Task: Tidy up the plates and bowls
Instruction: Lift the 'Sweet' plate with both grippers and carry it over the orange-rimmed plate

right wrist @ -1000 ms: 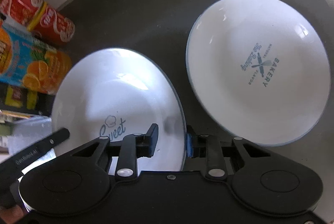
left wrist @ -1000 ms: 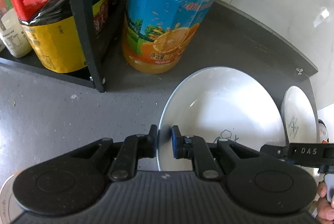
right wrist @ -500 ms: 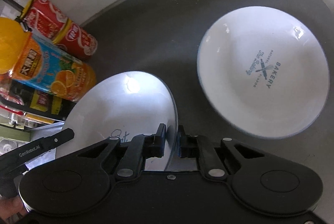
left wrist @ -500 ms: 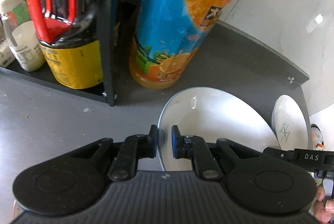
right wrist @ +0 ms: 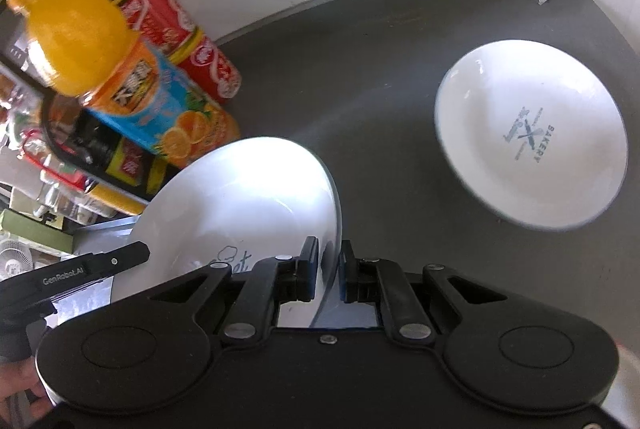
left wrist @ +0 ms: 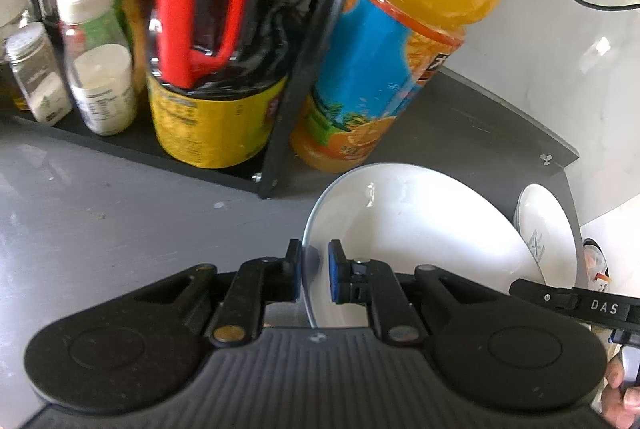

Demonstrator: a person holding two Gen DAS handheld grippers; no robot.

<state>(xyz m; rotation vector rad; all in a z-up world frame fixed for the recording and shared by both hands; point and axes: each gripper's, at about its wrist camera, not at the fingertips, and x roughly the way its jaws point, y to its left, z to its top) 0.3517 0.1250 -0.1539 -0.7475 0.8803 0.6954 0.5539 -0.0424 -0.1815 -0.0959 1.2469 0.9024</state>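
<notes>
Right wrist view shows a wide stretch of bare dark countertop [right wrist: 360,77] between the lifted white plate [right wrist: 248,201] and the second plate [right wrist: 532,133], the one printed "BAKERY", which lies flat well apart near the counter's far corner. Both grippers pinch the lifted plate by opposite edges: the right gripper [right wrist: 328,273] has its tongs clamped on the rim nearest it, and the left gripper [left wrist: 314,271] has its tongs closed on the other rim. The plate hangs tilted above the counter, just in front of the orange juice bottle [left wrist: 392,69] and the black rack [left wrist: 304,61] crowded with a dark bottle with a red handle [left wrist: 208,41] and small jars. Red cans [right wrist: 188,41] stand behind the juice against the white wall. Fingers [left wrist: 620,393] show at the left view's lower right corner
</notes>
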